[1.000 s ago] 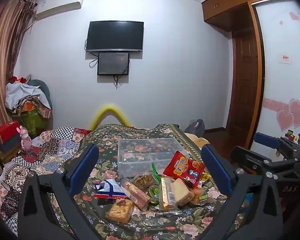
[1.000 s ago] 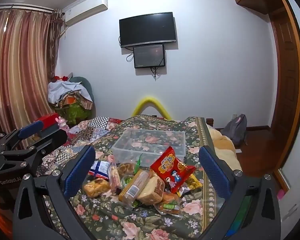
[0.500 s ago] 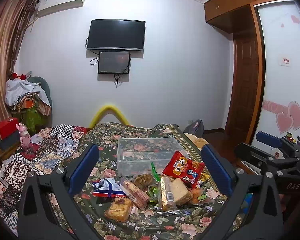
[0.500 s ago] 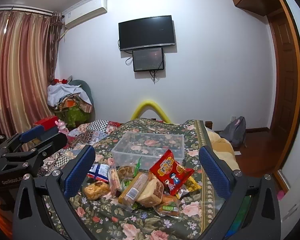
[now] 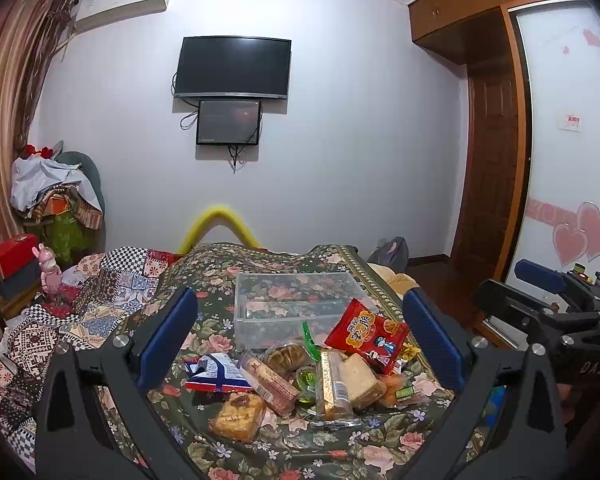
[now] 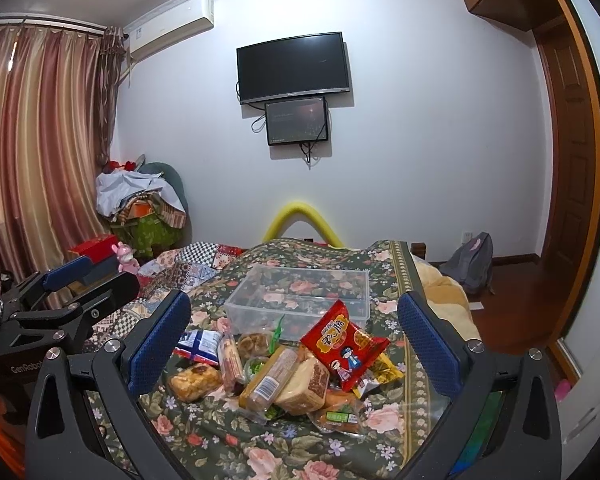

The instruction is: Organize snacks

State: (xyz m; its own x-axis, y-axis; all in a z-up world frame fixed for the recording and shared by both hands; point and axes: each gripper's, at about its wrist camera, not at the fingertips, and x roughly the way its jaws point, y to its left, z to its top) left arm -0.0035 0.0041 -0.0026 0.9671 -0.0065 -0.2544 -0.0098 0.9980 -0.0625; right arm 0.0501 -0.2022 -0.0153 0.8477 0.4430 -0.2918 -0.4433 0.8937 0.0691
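On top of the flowery green bedspread (image 5: 260,440), a pile of wrapped snacks (image 5: 312,372) is heaped just in front of a clear plastic box (image 5: 300,304), which looks empty and is likely meant to take them. Both the left gripper (image 5: 298,336) and the right gripper (image 6: 294,334) are held above the near side of the pile with jaws spread wide and nothing between them, probably ready for a first pick. A red crinkly snack bag (image 6: 342,344) is propped against the box's front wall, so it may be in the way.
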